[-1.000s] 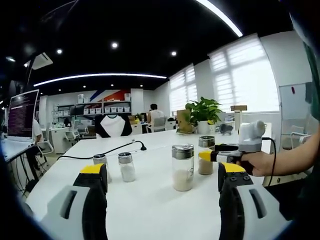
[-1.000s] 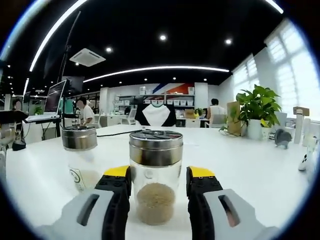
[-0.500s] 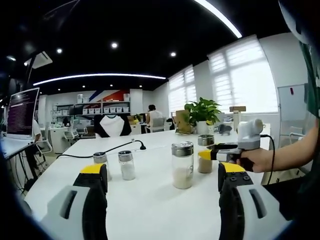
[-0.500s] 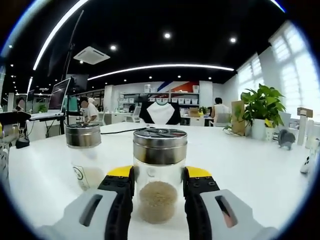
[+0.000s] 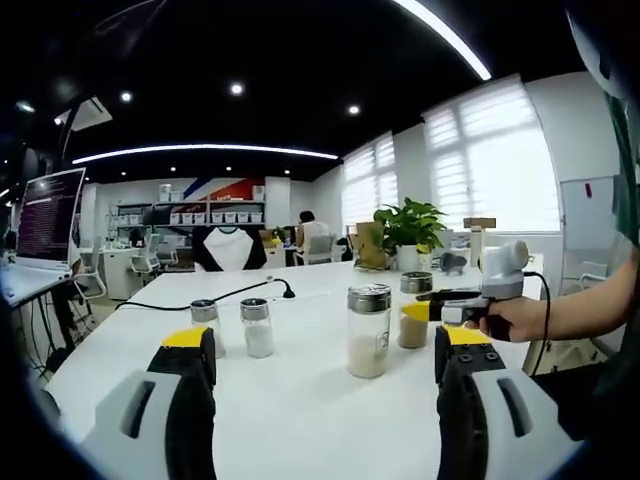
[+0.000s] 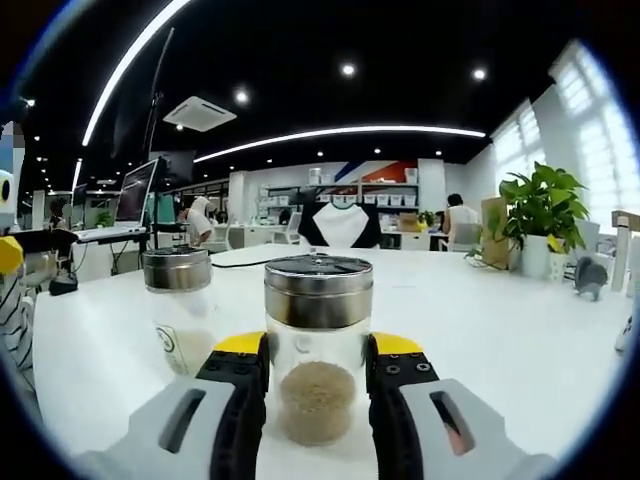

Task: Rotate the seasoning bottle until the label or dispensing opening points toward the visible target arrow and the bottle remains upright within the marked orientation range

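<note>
On a white tabletop (image 5: 300, 420) in an open-plan office, the right claw (image 6: 316, 375) pinches a seasoning bottle (image 6: 317, 360), its yellow-tipped jaws pressed to either side of the glass. The bottle stands upright at the centre of the right gripper view, brown granules in its base and a metal lid on top. A second jar (image 6: 180, 320) with white contents and a round label stands just beside it at 9 o'clock. In the left gripper view, the left claw (image 5: 325, 345) is spread wide and holds nothing; two small shakers (image 5: 232, 326) stand near its left jaw at 11 o'clock. At 2 o'clock a hand (image 5: 510, 322) grips the right claw's handle beside a potted plant (image 5: 408, 230).
</note>
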The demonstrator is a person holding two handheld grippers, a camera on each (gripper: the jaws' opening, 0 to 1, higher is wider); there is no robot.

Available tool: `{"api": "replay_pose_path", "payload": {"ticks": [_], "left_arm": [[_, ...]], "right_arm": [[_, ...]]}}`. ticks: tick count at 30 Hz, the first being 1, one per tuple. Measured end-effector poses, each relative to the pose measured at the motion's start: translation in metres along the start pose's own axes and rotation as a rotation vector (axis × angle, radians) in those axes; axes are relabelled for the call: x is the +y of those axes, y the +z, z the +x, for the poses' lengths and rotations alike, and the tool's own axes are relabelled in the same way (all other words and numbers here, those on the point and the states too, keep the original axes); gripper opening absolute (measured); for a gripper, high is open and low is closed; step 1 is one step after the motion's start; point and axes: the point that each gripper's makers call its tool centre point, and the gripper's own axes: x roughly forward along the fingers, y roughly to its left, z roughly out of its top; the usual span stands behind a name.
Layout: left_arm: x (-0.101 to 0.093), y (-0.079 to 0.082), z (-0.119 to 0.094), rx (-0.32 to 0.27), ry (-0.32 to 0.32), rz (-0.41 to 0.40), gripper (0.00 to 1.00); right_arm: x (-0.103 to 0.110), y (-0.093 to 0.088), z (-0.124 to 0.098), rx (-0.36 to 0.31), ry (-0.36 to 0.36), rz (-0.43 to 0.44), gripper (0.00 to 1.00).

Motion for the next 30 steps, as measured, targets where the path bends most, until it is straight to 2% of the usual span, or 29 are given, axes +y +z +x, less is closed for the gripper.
{"api": "replay_pose_path", "payload": {"ticks": [3, 5, 9, 15, 26, 30], "left_arm": [[0.0016, -0.0006, 0.0004, 0.004, 0.009, 0.034, 0.96], [0.0, -0.0014, 0.0015, 0.006, -0.003, 0.011, 0.96], [0.0, -0.0007, 0.0027, 0.006, 0.0, 0.014, 0.96], [-0.0039, 0.0028, 0.003, -0.018, -0.016, -0.011, 0.97], [-0.0045, 0.0021, 0.0056, -0.018, -0.013, -0.006, 0.96], [-0.0053, 0.0028, 0.0058, -0.015, -0.01, -0.006, 0.96]], "right_arm": [[0.0008, -0.0002, 0.0, -0.01, 0.033, -0.002, 0.36], [0.0008, 0.0001, 0.0, -0.009, 0.053, -0.004, 0.36], [0.0009, 0.0005, 0.0007, 0.004, 0.088, 0.002, 0.36], [0.0038, 0.0003, 0.0009, 0.045, 0.193, -0.008, 0.37], [0.0073, -0.0001, 0.0013, 0.026, 0.299, -0.028, 0.36], [0.0086, -0.0001, 0.0029, 0.016, 0.362, -0.038, 0.37]]}}
